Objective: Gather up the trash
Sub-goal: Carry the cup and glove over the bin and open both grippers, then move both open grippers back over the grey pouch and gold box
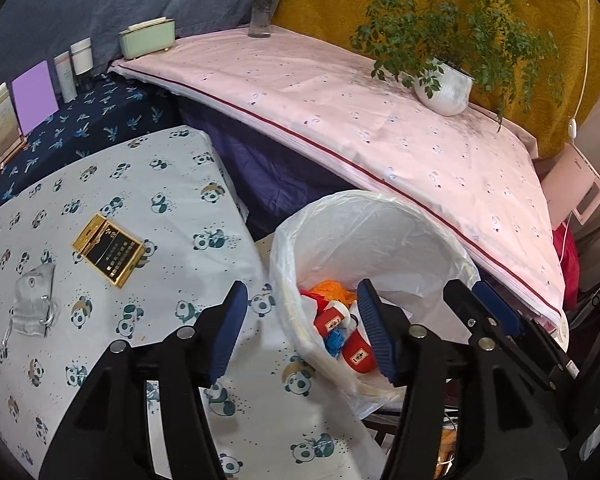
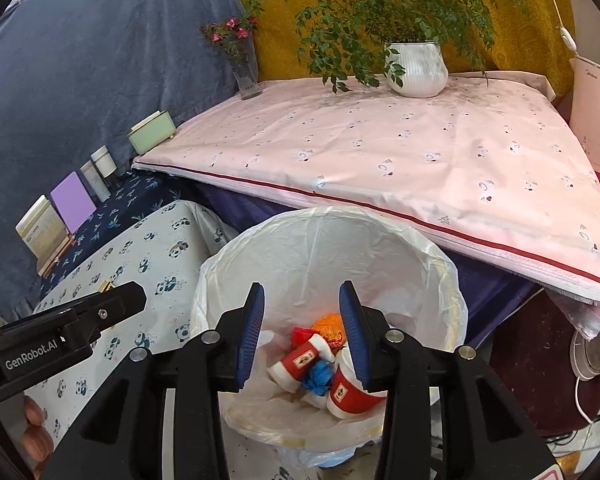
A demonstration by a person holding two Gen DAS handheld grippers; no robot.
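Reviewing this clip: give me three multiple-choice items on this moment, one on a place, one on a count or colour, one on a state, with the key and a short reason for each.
1. Where does the gold-edged black box lie?
A. on the panda-print cloth
B. in the bin
C. on the pink cloth

2. How many red and white paper cups show in the lined trash bin?
A. none
B. two
C. five

3. How does the right gripper stand?
A. shut on a cup
B. shut on the bag
C. open and holding nothing

Key: 1 A, the box rests on the panda-print cloth near a grey pouch. 2 B, one cup and another lie beside a blue wad. 3 C, its blue pads are spread above the bin with nothing between them; the left gripper is open too.
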